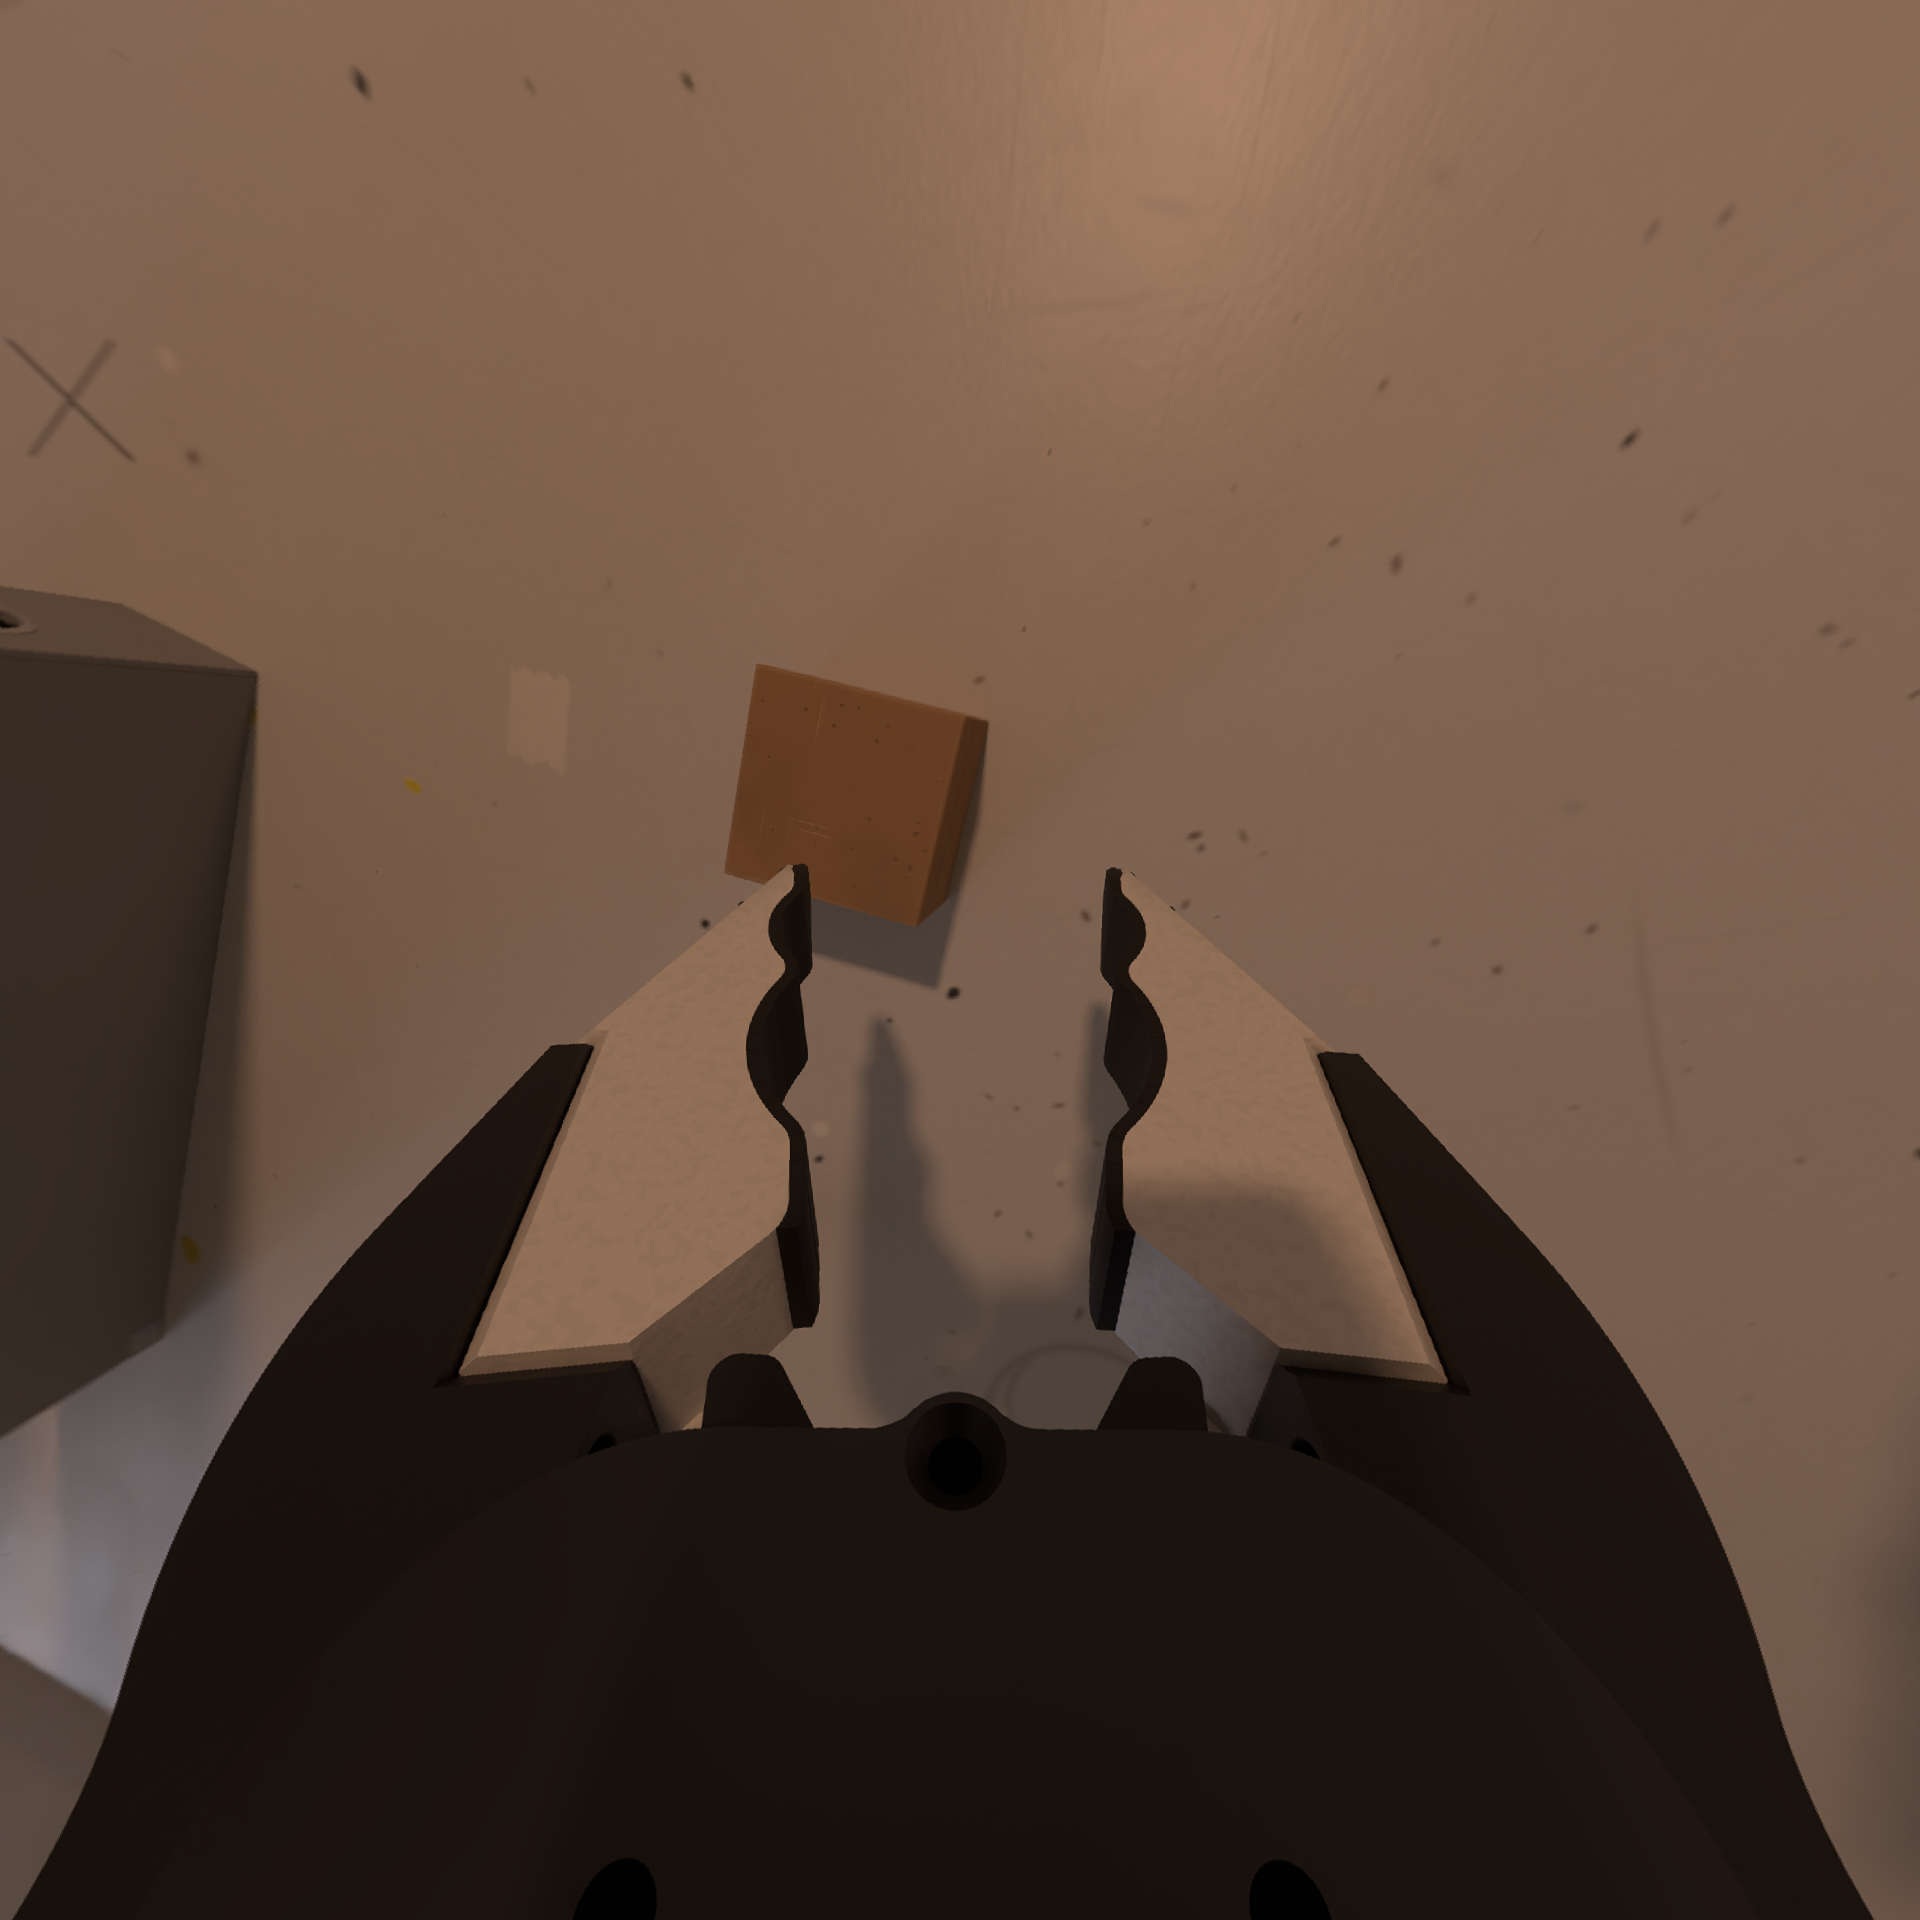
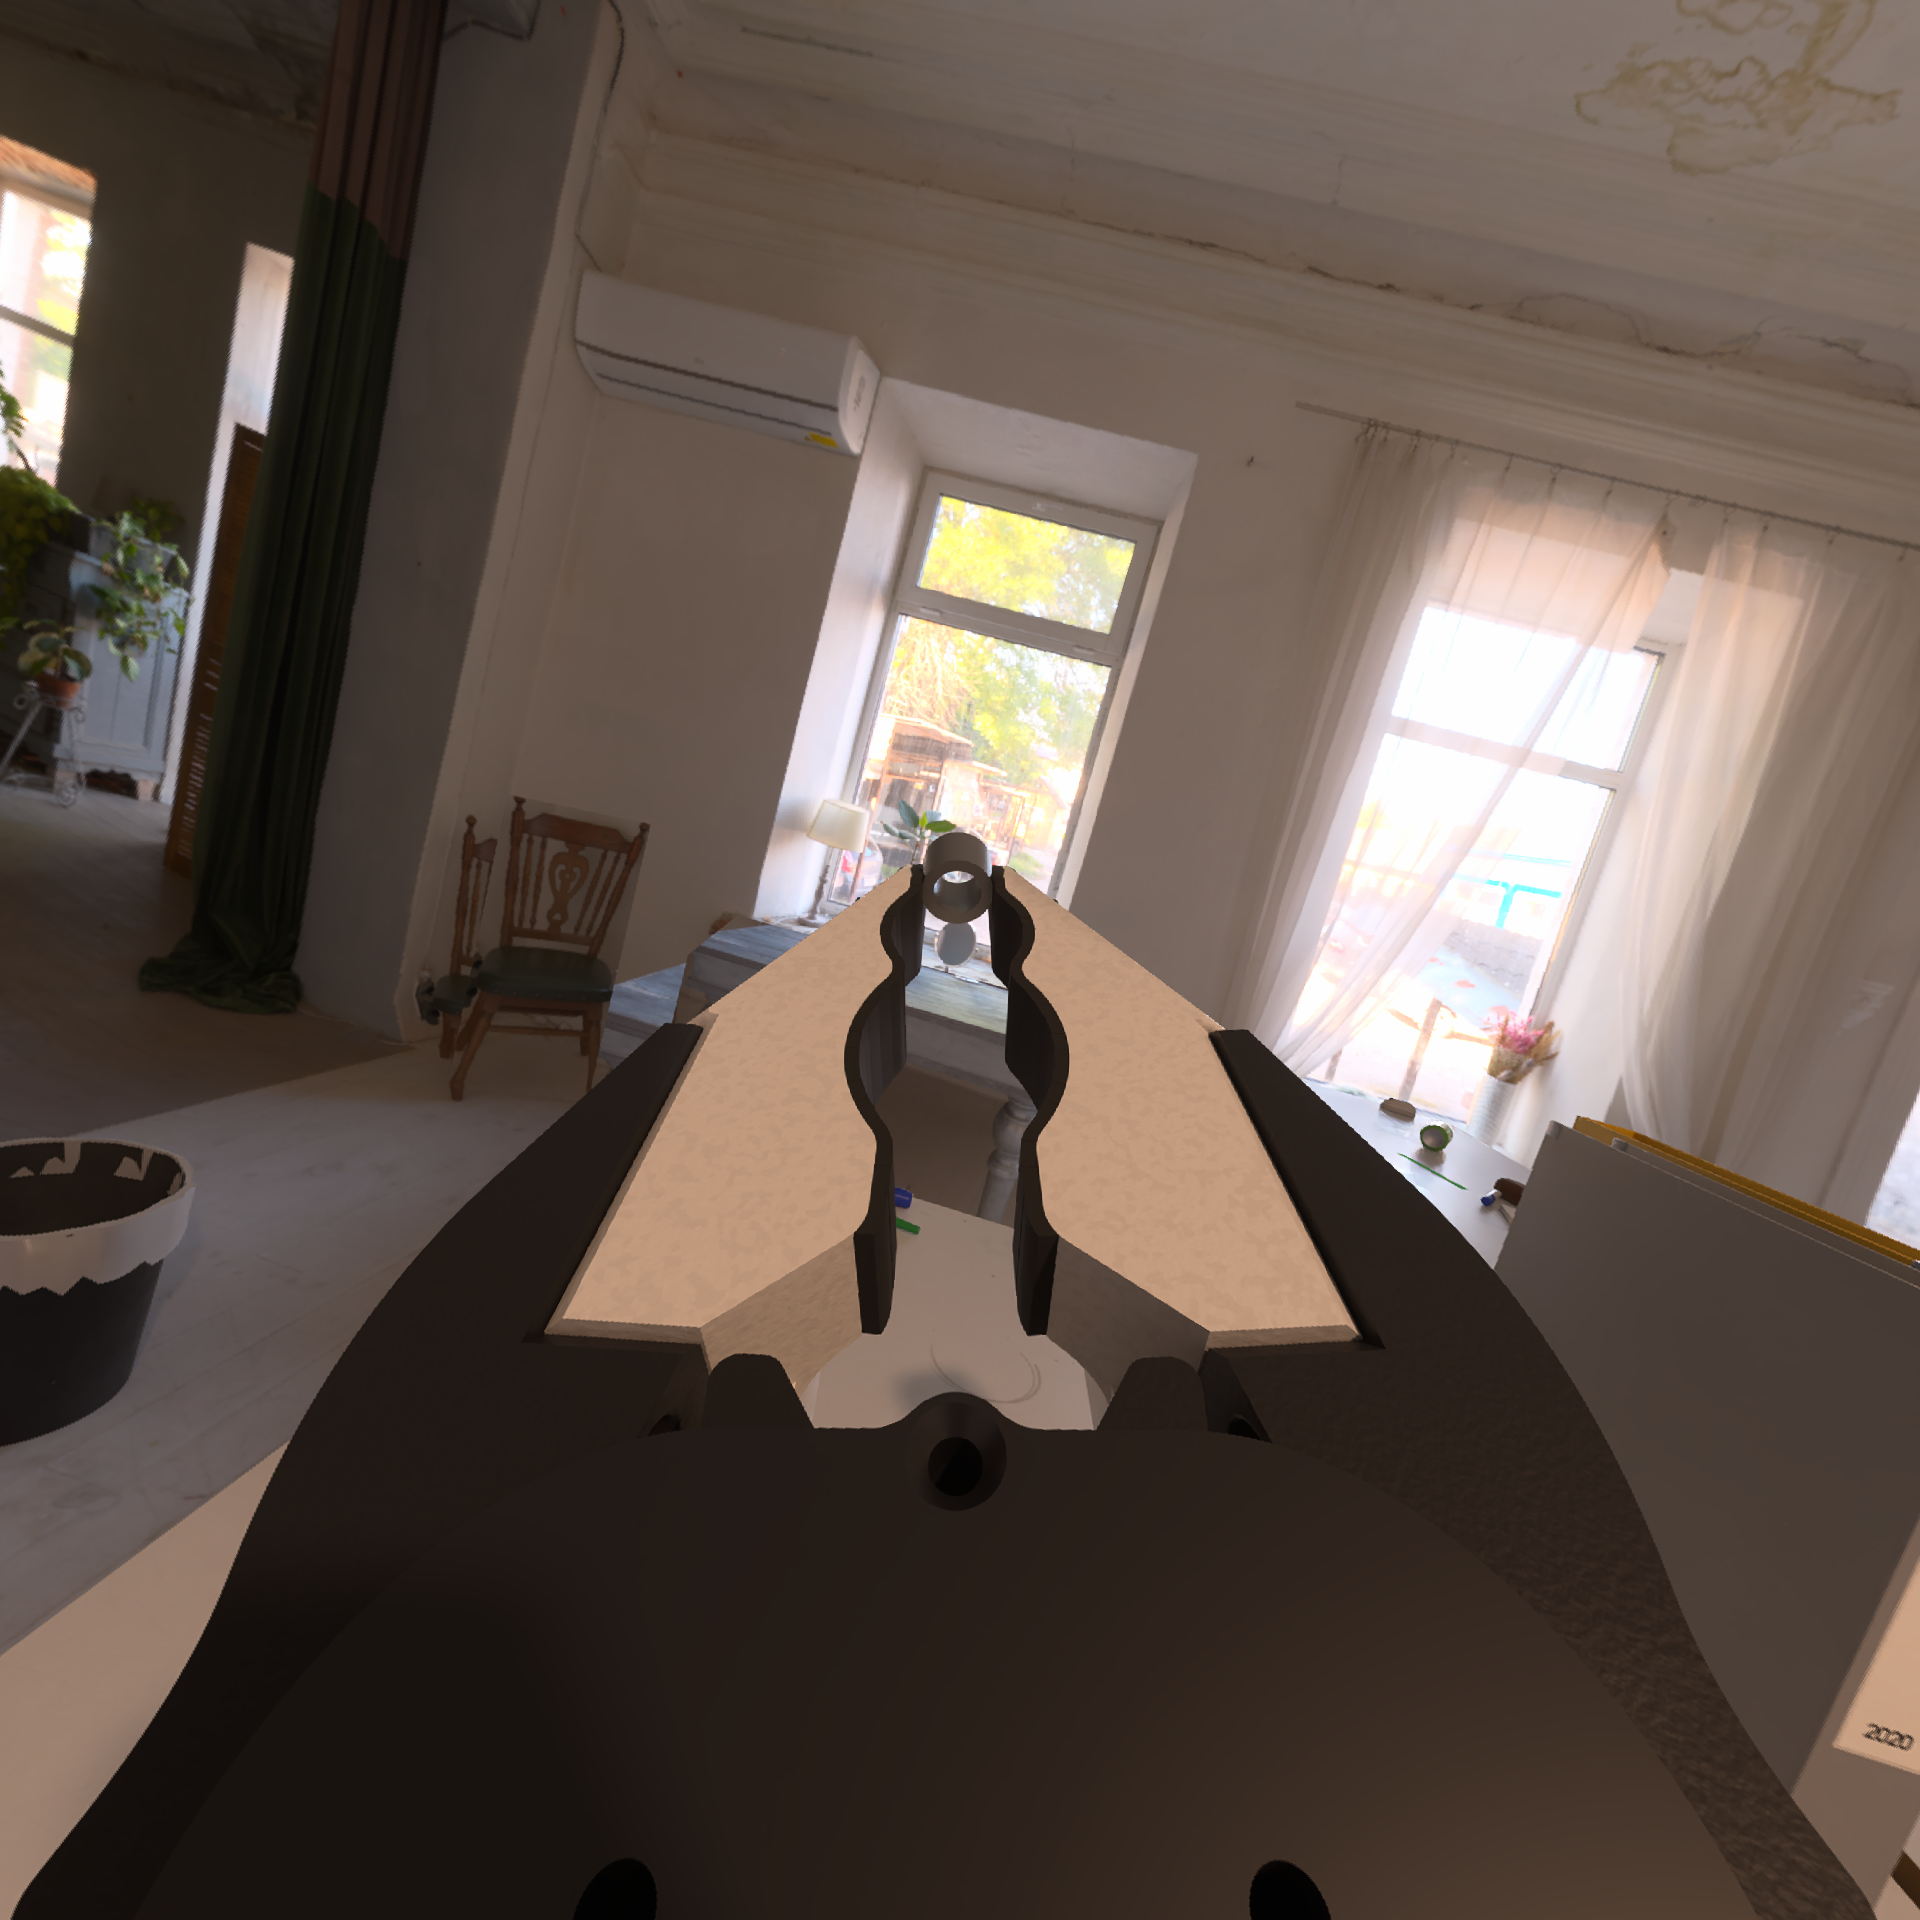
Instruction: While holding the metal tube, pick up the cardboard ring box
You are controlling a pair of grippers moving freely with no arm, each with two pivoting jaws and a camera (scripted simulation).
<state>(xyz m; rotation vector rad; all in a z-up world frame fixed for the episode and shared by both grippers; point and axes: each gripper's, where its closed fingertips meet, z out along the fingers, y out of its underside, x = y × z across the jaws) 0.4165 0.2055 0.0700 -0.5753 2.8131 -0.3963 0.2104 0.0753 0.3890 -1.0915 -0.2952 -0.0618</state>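
In the left wrist view, a small brown cardboard ring box [image 1: 847, 792] lies on the pale wooden table [image 1: 1247, 416]. My left gripper [image 1: 954, 878] is open and empty, hovering above the table. The box sits just beyond my left fingertip [image 1: 784, 904] and a little left of the gap's middle. In the right wrist view, my right gripper [image 2: 958, 883] is shut on a short grey metal tube [image 2: 957, 883], pinched at the fingertips with its open end facing the camera. It is held up in the air, pointing into the room.
A grey block [image 1: 104, 987] stands at the left edge in the left wrist view. In the right wrist view a grey binder [image 2: 1704, 1403] stands at the right, and a black-and-white bin [image 2: 73, 1268] sits on the floor at the left.
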